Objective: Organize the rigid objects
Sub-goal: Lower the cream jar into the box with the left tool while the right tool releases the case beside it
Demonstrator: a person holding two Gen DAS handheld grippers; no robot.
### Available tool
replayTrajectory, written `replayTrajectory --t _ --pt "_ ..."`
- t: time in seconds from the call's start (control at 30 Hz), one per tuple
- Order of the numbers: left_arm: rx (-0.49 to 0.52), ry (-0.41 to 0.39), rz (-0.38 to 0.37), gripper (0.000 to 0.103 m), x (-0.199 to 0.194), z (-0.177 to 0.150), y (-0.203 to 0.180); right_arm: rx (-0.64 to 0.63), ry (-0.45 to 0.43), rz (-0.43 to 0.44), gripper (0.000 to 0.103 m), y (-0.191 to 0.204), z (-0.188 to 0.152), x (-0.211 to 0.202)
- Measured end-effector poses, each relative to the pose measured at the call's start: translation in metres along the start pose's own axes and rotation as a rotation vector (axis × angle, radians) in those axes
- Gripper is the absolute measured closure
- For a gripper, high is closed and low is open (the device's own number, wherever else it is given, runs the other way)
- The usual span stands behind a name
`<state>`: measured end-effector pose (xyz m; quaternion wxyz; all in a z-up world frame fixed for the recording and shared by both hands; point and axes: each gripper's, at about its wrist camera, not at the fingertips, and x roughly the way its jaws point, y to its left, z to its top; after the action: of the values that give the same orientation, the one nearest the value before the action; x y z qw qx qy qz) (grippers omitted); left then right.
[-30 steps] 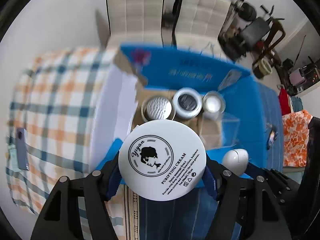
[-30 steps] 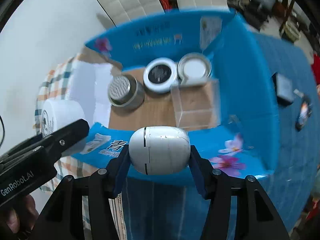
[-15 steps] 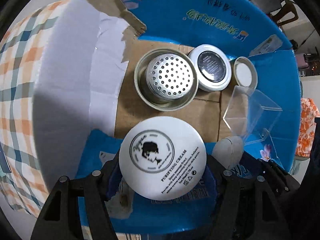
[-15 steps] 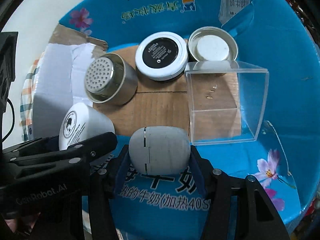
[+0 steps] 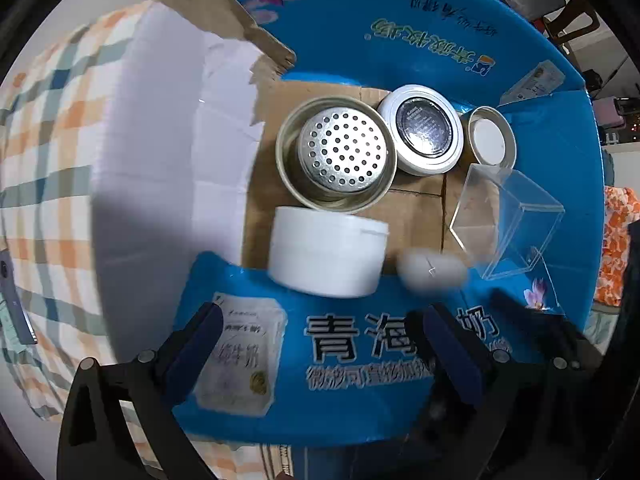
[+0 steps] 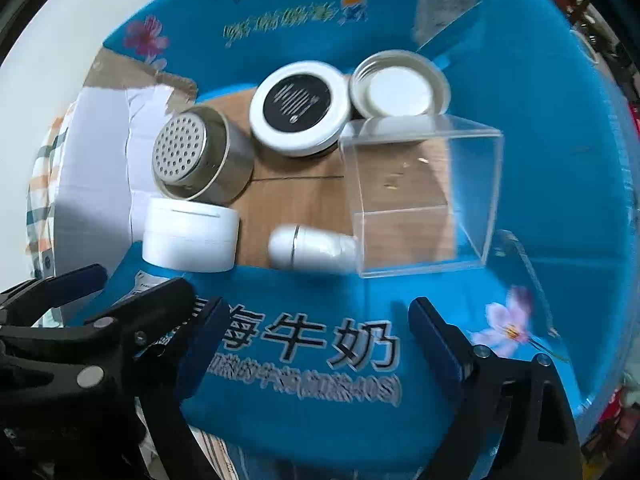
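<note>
The blue cardboard box [image 6: 560, 184] holds everything. Inside it, the clear plastic case [image 6: 424, 200] sits rightmost, the white cream jar [image 5: 328, 252] lies leftmost, and the white egg-shaped capsule [image 6: 312, 248] rests between them. Both left tongs [image 5: 320, 344] and right tongs [image 6: 316, 332] have just been opening and stand released, empty.

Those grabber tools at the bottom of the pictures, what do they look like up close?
Both are alike. The left gripper and the right gripper each have two black, angular plastic arms joined by small silver bolts. Each arm ends in a flat dark blue pad, and these pads serve as the fingertips. No cables, sleeves or printed markings can be made out on them in these views.
</note>
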<state>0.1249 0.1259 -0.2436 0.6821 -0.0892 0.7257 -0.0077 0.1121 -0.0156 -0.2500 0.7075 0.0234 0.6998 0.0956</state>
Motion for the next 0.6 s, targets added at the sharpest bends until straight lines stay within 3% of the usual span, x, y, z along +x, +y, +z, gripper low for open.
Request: replayTrajectory --t 0.37,0.6 --pt "0.024 -0.135 0.023 0.0 -0.051 -0.039 0.002 0.012 -0.097 -0.11 0.01 -0.017 -0.02 -0.058" --pt "0.045 -0.274 0.038 0.0 -0.112 -0.057 -0.008 0.006 -0.21 -0.127 0.01 -0.004 -0.049 -0.133"
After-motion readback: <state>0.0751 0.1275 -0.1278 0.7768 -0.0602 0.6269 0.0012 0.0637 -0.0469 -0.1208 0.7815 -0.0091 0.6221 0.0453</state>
